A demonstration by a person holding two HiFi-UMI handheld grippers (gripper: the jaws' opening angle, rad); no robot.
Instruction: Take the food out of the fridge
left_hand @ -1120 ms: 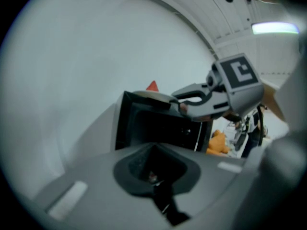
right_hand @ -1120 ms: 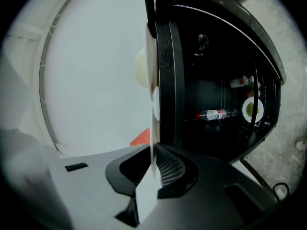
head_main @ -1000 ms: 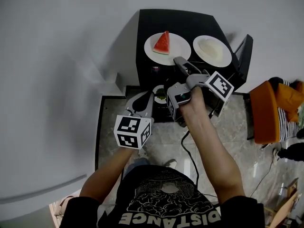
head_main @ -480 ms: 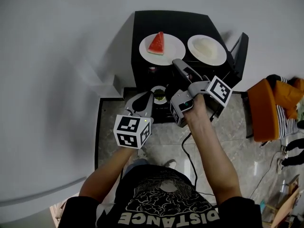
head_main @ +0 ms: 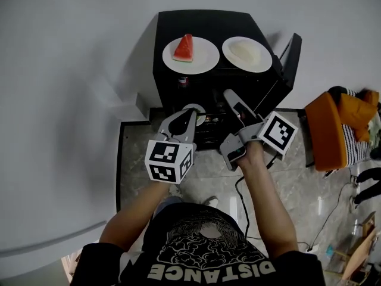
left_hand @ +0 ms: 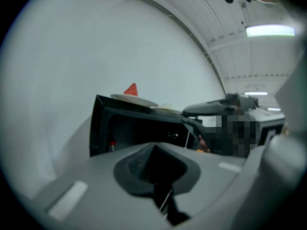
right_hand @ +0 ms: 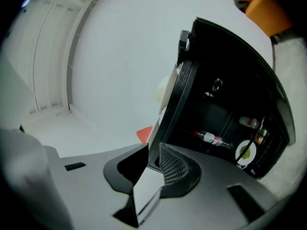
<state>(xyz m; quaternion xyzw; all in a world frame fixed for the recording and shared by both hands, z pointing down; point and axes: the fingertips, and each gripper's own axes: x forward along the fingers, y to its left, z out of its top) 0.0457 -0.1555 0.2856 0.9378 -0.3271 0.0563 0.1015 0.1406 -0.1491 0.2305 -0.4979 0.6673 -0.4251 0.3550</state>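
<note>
A black mini fridge stands open in front of me, its door swung out to the right. On its top are a white plate with a watermelon slice and a second plate with pale food. Inside, a small plate of green food and a bottle rest on shelves. My right gripper hangs in front of the fridge opening, rolled on its side; its jaws have just been opening and nothing is between them. My left gripper is beside it, shut and empty. The watermelon also shows in the left gripper view.
An orange seat with clothes stands at the right. A black cable trails over the tiled floor under my arms. A white wall runs along the left of the fridge.
The right gripper has drawn back from the plates on top of the fridge, down to its open front, rolled over, and its jaws have parted. The left gripper edged toward the fridge.
</note>
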